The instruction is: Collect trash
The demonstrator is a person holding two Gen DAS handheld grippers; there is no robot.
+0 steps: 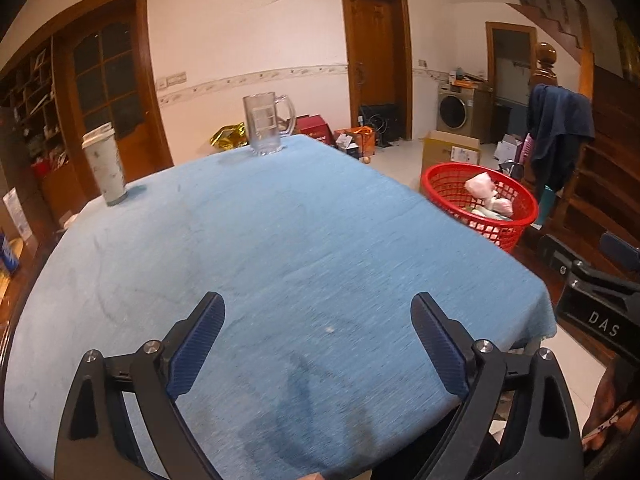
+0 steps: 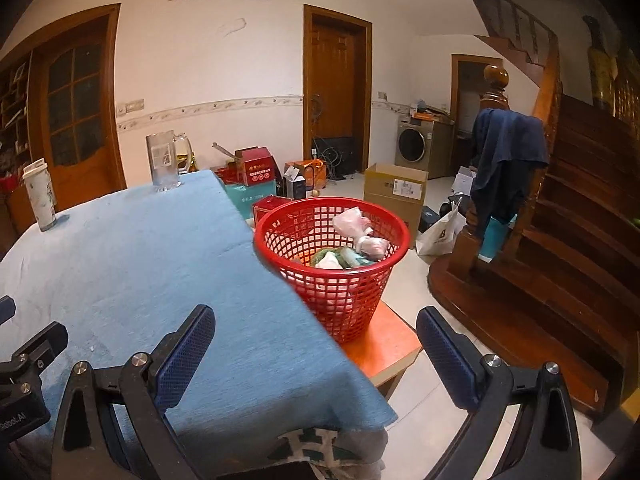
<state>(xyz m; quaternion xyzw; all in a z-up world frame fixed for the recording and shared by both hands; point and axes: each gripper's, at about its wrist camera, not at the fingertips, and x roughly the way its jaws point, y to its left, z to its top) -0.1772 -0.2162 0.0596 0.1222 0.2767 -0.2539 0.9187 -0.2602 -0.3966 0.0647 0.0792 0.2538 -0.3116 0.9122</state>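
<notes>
The round red plastic lattice basket [image 2: 336, 264] stands on an orange stool [image 2: 384, 350] just beside the blue woven tablecloth [image 2: 140, 280], ahead of the right gripper [image 2: 316, 354], whose ribbed blue pads gape wide, holding nothing. Crumpled pink and white trash [image 2: 352, 222] lies inside the basket. The left gripper [image 1: 318, 340], likewise wide and empty, hangs over the tablecloth, the basket well to its right.

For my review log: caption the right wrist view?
Open right gripper faces red basket of trash beside blue-clothed table.
</notes>
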